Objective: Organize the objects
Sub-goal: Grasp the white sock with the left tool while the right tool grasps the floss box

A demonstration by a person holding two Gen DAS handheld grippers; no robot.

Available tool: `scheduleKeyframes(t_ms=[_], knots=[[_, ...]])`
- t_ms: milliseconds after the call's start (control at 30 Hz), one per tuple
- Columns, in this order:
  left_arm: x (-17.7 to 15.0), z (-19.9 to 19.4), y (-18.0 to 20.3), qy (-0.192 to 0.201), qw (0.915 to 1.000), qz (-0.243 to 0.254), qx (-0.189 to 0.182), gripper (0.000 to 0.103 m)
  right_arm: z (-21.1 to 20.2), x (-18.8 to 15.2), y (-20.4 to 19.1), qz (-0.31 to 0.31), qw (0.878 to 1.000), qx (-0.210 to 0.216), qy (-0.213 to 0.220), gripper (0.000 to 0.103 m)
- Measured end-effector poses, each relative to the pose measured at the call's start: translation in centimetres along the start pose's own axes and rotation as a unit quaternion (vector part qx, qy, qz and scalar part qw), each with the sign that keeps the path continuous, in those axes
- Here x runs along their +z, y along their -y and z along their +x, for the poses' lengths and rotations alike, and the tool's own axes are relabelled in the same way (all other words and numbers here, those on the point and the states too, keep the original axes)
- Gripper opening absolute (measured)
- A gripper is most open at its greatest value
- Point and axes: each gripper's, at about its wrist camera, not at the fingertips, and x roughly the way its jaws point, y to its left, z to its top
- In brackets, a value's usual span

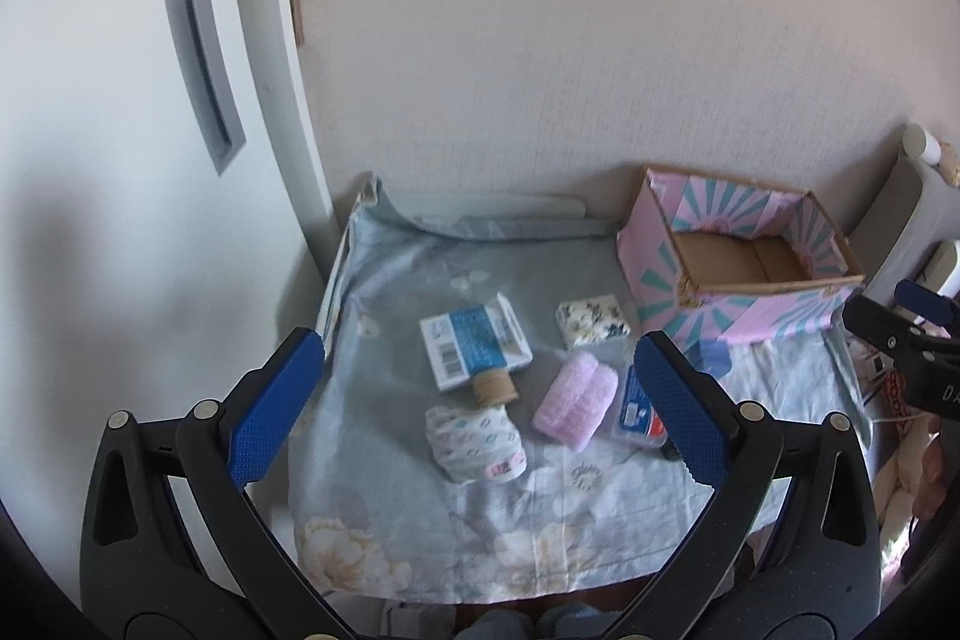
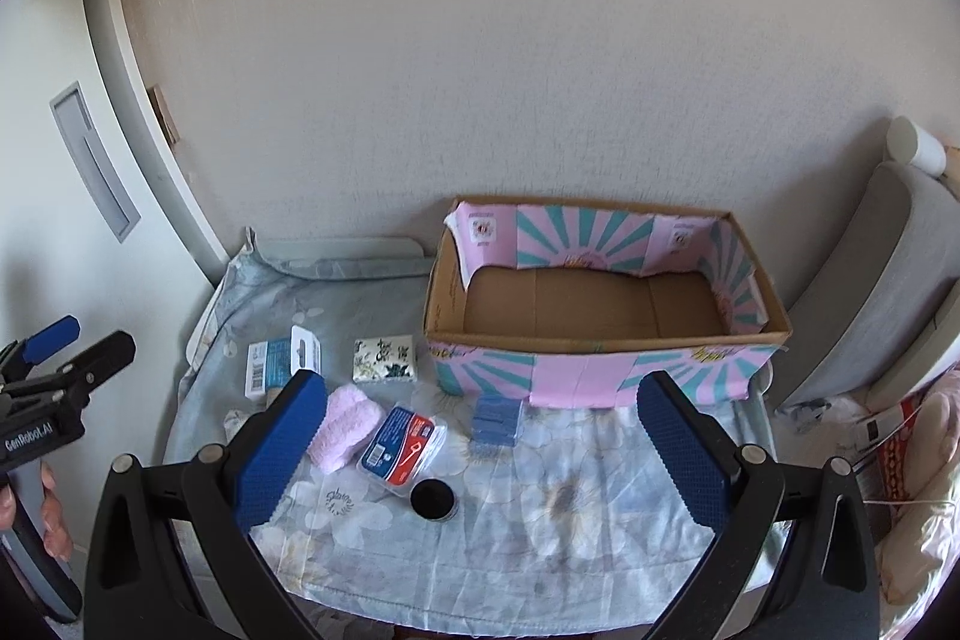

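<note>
We hold the left gripper [image 1: 480, 388] and right gripper [image 2: 480, 430] above the desk [image 2: 540, 538], fingers apart and clamping nothing; the cardboard box [image 2: 600, 376] sits empty.

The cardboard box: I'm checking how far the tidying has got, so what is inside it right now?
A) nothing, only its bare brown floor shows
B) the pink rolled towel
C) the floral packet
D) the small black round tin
A: the right wrist view shows only bare brown floor inside the cardboard box, while the pink towel, black tin and floral packet all lie on the cloth in front of it.
</note>
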Motion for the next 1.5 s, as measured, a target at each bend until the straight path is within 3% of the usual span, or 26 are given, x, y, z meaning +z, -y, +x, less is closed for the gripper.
scheduleKeyframes(t_ms=[300, 500, 967, 1200, 1400, 1500], knots=[[-4.7, 6.0, -0.4, -0.067, 0.9974, 0.022, -0.018, 0.103, 5.5, -2.3, -2.1, 0.017, 0.998, 0.004, -0.068, 0.103], [-6.9, 9.4, -1.1, -0.103, 0.9941, 0.013, -0.031, 0.103, 9.4, -4.1, -3.3, 0.039, 0.992, -0.019, -0.120, 0.103], [-8.9, 14.6, -1.0, -0.127, 0.9909, 0.027, -0.037, 0.100, 17.1, -6.8, -5.2, 0.063, 0.977, -0.042, -0.199, 0.086], [-8.8, 15.3, -0.8, -0.125, 0.9908, 0.026, -0.044, 0.091, 18.4, -7.0, -5.4, 0.079, 0.970, -0.057, -0.222, 0.075], [-8.7, 16.0, -0.8, -0.133, 0.9893, 0.026, -0.052, 0.071, 18.3, -7.0, -5.3, 0.089, 0.968, -0.060, -0.226, 0.064], [-8.7, 16.1, -0.8, -0.133, 0.9892, 0.026, -0.056, 0.069, 18.3, -7.0, -5.3, 0.092, 0.967, -0.058, -0.230, 0.057]])
